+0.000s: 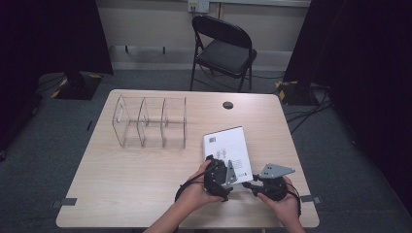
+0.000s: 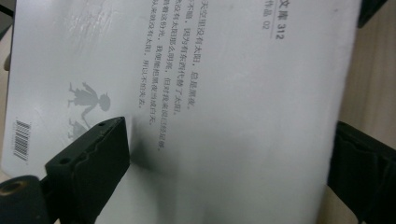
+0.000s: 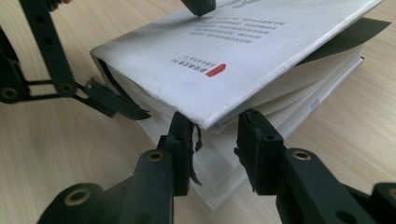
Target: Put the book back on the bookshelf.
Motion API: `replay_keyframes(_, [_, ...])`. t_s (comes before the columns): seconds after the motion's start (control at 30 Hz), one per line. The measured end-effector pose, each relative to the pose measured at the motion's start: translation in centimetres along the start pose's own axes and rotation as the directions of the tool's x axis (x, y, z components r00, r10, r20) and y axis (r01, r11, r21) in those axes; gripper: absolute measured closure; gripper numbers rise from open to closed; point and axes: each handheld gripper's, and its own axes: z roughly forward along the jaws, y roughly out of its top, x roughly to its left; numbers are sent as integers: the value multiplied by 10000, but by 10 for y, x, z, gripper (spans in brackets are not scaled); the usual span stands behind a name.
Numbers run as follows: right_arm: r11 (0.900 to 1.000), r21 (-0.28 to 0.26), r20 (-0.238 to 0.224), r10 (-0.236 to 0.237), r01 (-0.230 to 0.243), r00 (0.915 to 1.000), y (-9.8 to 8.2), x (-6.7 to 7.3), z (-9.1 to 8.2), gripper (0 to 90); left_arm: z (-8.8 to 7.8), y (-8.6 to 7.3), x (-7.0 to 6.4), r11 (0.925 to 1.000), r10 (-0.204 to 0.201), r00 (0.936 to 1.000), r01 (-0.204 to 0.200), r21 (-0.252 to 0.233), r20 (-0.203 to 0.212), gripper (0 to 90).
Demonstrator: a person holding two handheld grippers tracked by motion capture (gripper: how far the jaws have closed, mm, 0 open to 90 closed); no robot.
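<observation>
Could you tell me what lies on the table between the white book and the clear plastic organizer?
Nothing does: in the high view, only bare wooden table separates the white book from the clear organizer.

The book's white back cover (image 2: 224, 93) carries the number "312" at the end of a short line of Chinese characters near one edge, with a smaller "02" on the line beneath it. Several columns of small Chinese print run across the middle of the cover (too fine to read). A barcode (image 2: 21, 140) sits at one corner, its digits not legible. In the right gripper view, the same cover (image 3: 243, 56) shows a small red tag (image 3: 215, 70) with a line of tiny characters beside it, unreadable.
</observation>
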Motion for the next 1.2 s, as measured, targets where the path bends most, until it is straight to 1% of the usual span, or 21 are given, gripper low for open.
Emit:
replay_keyframes(0.03, [10000, -8, 65, -50, 50, 10000, 1, 1, 0, 663, 2, 1, -1, 9998, 133, 9999, -132, 179, -94, 6])
replay_keyframes(0.07, [9999, -2, 62, -107, 107, 9999, 2, 1, 0, 663, 3, 1, -1, 9998, 145, 9996, -142, 131, -239, 3])
replay_keyframes(0.17, [10000, 7, 82, -77, 77, 9999, 2, 1, 0, 663, 3, 2, 0, 9997, 158, 9994, -152, 201, -307, 29])
replay_keyframes(0.3, [10000, 13, 32, -26, 26, 10000, 4, 2, 1, 663, 5, 2, 1, 9997, -228, 9986, 228, -2, -479, 29])
replay_keyframes(0.33, [10000, 13, 32, -26, 26, 10000, 4, 2, 1, 663, 5, 2, 1, 9997, -228, 9986, 228, -2, -479, 24])
replay_keyframes(0.37, [9999, -35, -80, -112, 112, 9999, 5, 3, 1, 662, 4, 2, 2, 9998, 18, 9984, -7, 198, -563, 24])
replay_keyframes(0.4, [9999, -35, -80, -112, 112, 9999, 5, 3, 1, 662, 5, 2, 3, 9998, -2, 9983, 13, 197, -590, 24])
replay_keyframes(0.43, [9999, -64, -138, -86, 85, 9999, 5, 4, 1, 663, 6, 2, 4, 9996, 170, 9977, -155, 224, -663, 24])
replay_keyframes(0.57, [9998, -203, -184, 50, -53, 9998, 6, 3, 0, 661, 3, 1, 7, 9997, -9, 9975, 26, 240, -709, 90])
replay_keyframes(0.6, [9994, -286, -277, 209, -217, 9994, 5, 1, 0, 661, 2, 1, 8, 9995, 156, 9973, -135, 287, -725, 122])
replay_keyframes(0.67, [9992, -336, -283, 210, -220, 9994, 4, 0, -1, 642, 2, 1, 6, 9994, 243, 9968, -223, 278, -761, 142])
replay_keyframes(0.7, [9981, -510, -277, 329, -343, 9991, 5, 0, -3, 637, 2, 1, 3, 9983, 458, 9956, -427, 395, -818, 174])
replay_keyframes(0.73, [9982, -519, -252, 273, -286, 9993, 6, -1, -4, 636, 1, 1, 2, 9976, 633, 9941, -604, 349, -884, 197])
replay_keyframes(0.77, [9988, -472, -126, 131, -136, 9998, 6, 0, -4, 637, 0, 1, 3, 9972, 679, 9943, -650, 375, -818, 215])
replay_keyframes(0.83, [9990, -433, -155, 97, -104, 9998, 4, 0, -4, 627, 1, 1, 3, 9970, 696, 9944, -666, 400, -794, 224])
replay_keyframes(0.87, [9987, -458, -188, 225, -233, 9996, 2, -1, -5, 587, 0, 2, 2, 9966, 717, 9941, -680, 471, -811, 238])
replay_keyframes(0.9, [9986, -411, -210, 321, -330, 9993, 0, -3, -5, 564, 0, 2, 2, 9978, 569, 9951, -540, 378, -806, 242])
replay_keyframes(0.97, [9984, -258, -257, 487, -494, 9985, -1, -5, -5, 557, -1, 2, 4, 9968, 688, 9948, -654, 468, -756, 243])
replay_keyframes(1.0, [9978, 13, -90, 658, -658, 9978, -6, -9, -5, 553, -2, 2, 5, 9966, 675, 9952, -639, 517, -702, 244])
replay_keyframes(1.03, [9970, 136, -117, 757, -756, 9971, -8, -10, -4, 548, -2, 2, 4, 9978, 552, 9960, -524, 402, -705, 245])
replay_keyframes(1.2, [9955, 300, 65, 895, -896, 9960, -10, -13, 1, 513, -3, 3, 4, 9959, 767, 9941, -727, 539, -764, 260])
